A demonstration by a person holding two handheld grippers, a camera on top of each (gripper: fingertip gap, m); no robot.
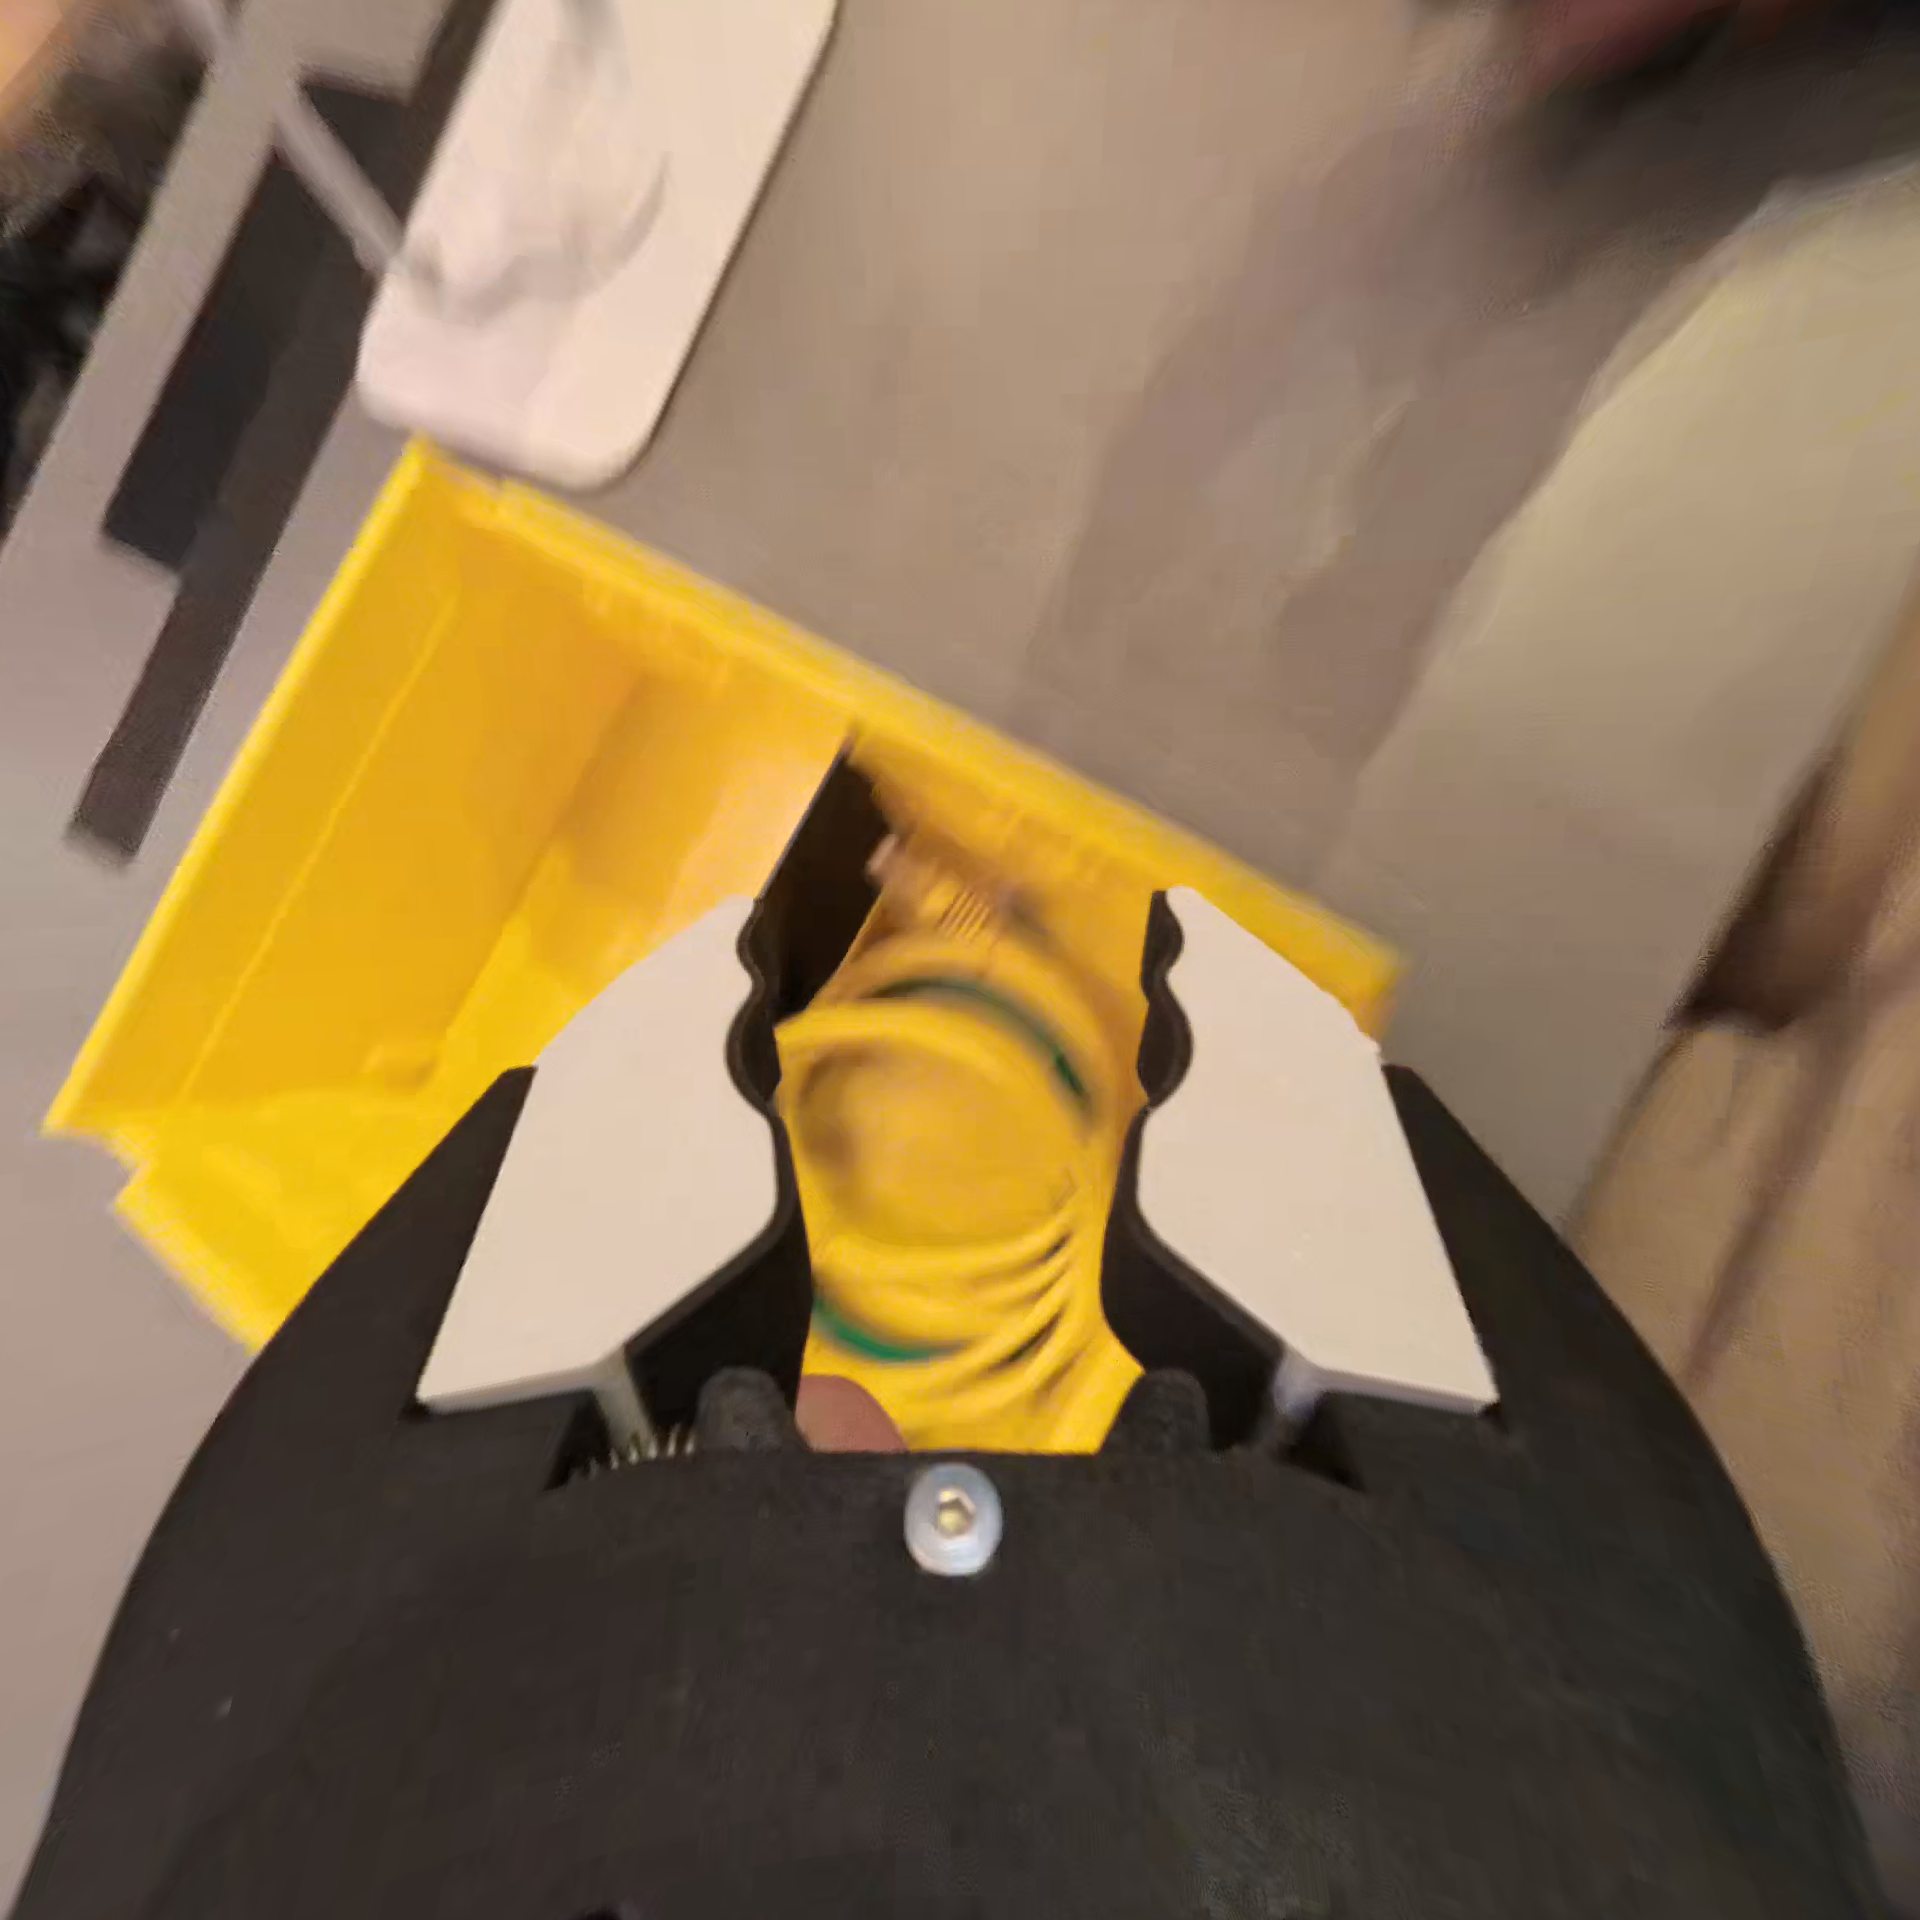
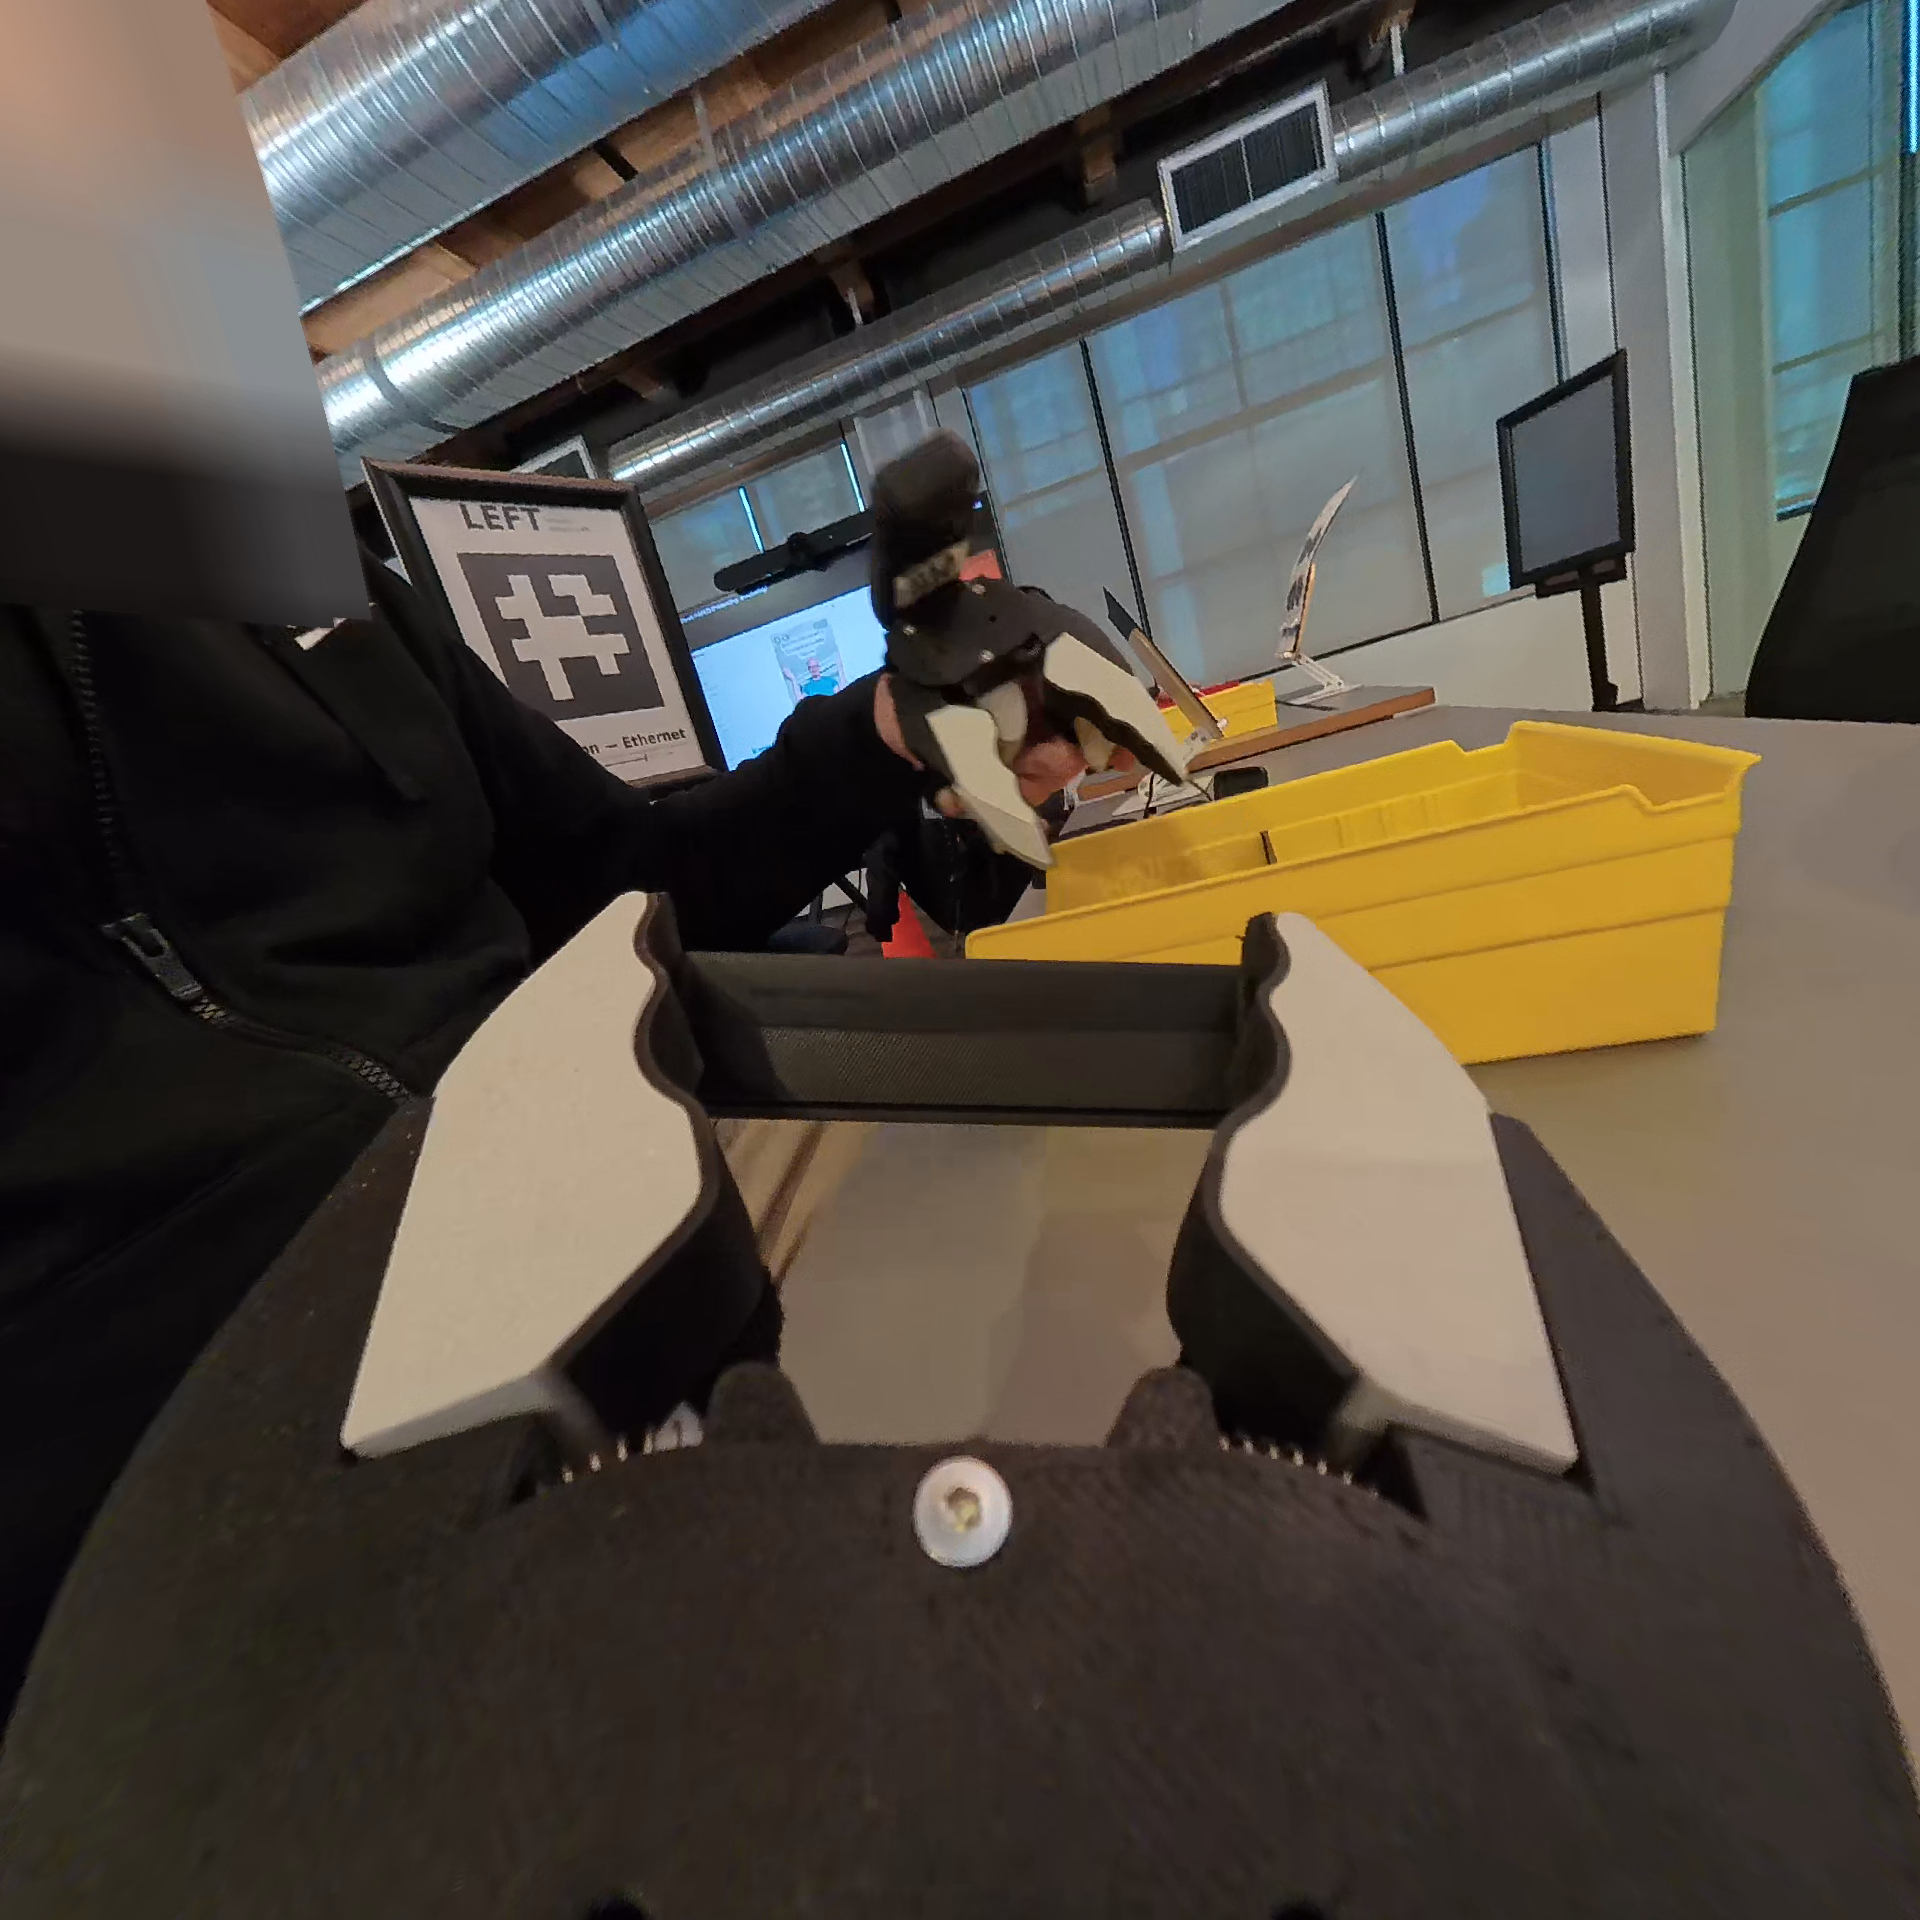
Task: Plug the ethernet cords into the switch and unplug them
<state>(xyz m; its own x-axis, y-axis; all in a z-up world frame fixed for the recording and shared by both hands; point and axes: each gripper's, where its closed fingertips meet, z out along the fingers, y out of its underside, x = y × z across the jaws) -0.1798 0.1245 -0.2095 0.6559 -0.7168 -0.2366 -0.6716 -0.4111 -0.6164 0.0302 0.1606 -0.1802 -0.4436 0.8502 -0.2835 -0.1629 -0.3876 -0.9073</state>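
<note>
**A:** In your left wrist view, your left hand-held gripper [image 1: 961, 940] hangs spread over the yellow plastic bin [image 1: 343, 883] on the grey tabletop [image 1: 1091, 416]. Straight below, between the two fingers, lies a coiled yellow ethernet cord bound with a green tie [image 1: 935, 1143], its clear plug [image 1: 935, 883] pointing toward the bin's far wall. Nothing is pinched. The picture is blurred, so I can't tell how near the fingertips are to the coil.

**B:** And the white flat box [image 1: 592, 239] beyond the bin, toward the tabletop's far edge?

**A:** Too smeared to name; I can't tell whether it's the switch.

**B:** The right wrist view?

**A:** Your right hand-held gripper [image 2: 956, 977] is spread wide, low over the tabletop [image 2: 1714, 1195], with a dark flat bar [image 2: 956, 1039] crossing between its fingertips. Whether it touches it, I can't tell. Farther off, your left hand-held gripper [image 2: 1101, 810] tilts down over the bin's near-left corner [image 2: 1351, 935].

**B:** Which step?

**A:** Fetching a cord, I'd judge; no plugging yet. Next, lower your left fingers around the coil near the plug and close firmly.
</note>
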